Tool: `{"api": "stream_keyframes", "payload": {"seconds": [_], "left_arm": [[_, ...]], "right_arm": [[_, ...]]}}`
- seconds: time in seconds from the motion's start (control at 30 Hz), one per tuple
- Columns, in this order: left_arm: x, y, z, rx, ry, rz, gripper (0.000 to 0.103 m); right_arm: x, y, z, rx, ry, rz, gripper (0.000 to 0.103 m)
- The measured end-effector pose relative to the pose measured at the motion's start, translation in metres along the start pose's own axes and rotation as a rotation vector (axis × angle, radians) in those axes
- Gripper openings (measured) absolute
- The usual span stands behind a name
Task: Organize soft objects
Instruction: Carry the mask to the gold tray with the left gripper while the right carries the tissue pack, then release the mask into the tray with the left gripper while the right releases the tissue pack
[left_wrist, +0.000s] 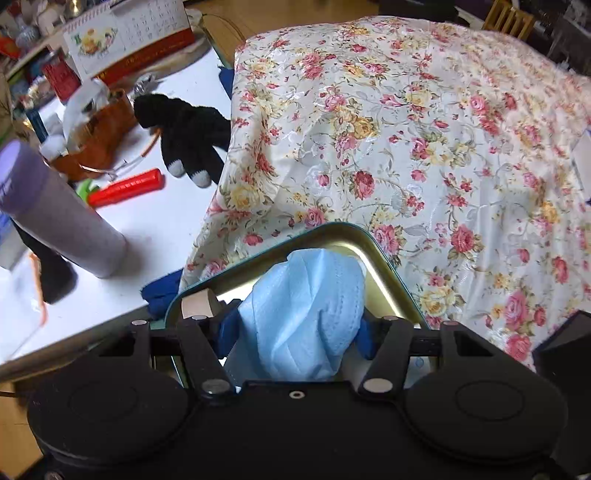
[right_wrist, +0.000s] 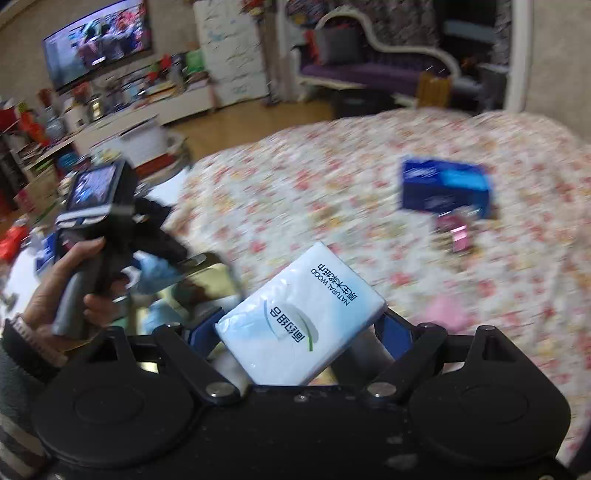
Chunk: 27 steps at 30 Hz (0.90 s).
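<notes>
The left gripper (left_wrist: 295, 328) is squeezing a crumpled light blue paper face mask (left_wrist: 306, 310). Its blue finger pads (left_wrist: 226, 334) press on both sides of the mask. The mask hangs right over a shiny gold metal tray with rounded corners (left_wrist: 384, 266). A small roll of tan tape (left_wrist: 197, 304) sits in the tray at about 9 o'clock from the mask. The tray rests on a cloth with pink and yellow flowers (left_wrist: 406, 129), which fills the view from 12 to 4 o'clock.

At 10 o'clock from the tray is a white table (left_wrist: 162, 229). On it lie a black knitted glove with grey fingertips (left_wrist: 184, 136), a red plastic stick-shaped thing (left_wrist: 127, 186) and a tall grey cup with a purple lid (left_wrist: 62, 218).

The right gripper (right_wrist: 301, 325) is clamped on a white plastic pack of paper tissues with blue writing (right_wrist: 303, 314). The pack sits tilted between the blue pads, above the flowery cloth. At 2 o'clock from it, far off on the cloth, lies a dark blue box (right_wrist: 447, 184), all blurry. At 9 o'clock a hand (right_wrist: 62, 284) holds the other gripper's handle over the gold tray.
</notes>
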<state>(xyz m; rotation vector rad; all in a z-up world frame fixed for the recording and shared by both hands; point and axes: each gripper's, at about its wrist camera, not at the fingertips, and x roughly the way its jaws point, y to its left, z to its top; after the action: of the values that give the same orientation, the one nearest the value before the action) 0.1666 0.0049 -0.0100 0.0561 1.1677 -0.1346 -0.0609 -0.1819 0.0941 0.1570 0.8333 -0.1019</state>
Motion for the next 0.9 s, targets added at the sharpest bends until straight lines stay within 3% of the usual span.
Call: {"api": "stream_keyframes", "payload": {"seconds": [0.13, 0.3, 0.53, 0.9], "left_arm": [[-0.004, 0.011, -0.002, -0.022, -0.013, -0.006, 0.057], [-0.004, 0.022, 0.002, -0.079, 0.011, -0.098, 0.057], [-0.001, 0.024, 0.001, -0.083, 0.027, -0.102, 0.057], [-0.002, 0.016, -0.01, -0.037, 0.058, -0.158, 0.058]], "right_arm": [[0.033, 0.03, -0.008, -0.03, 0.076, 0.03, 0.086], [0.076, 0.057, -0.017, -0.087, 0.196, 0.013, 0.086], [0.119, 0.074, -0.008, -0.058, 0.303, 0.018, 0.087], [0.134, 0.076, -0.007, -0.045, 0.329, -0.016, 0.087]]}}
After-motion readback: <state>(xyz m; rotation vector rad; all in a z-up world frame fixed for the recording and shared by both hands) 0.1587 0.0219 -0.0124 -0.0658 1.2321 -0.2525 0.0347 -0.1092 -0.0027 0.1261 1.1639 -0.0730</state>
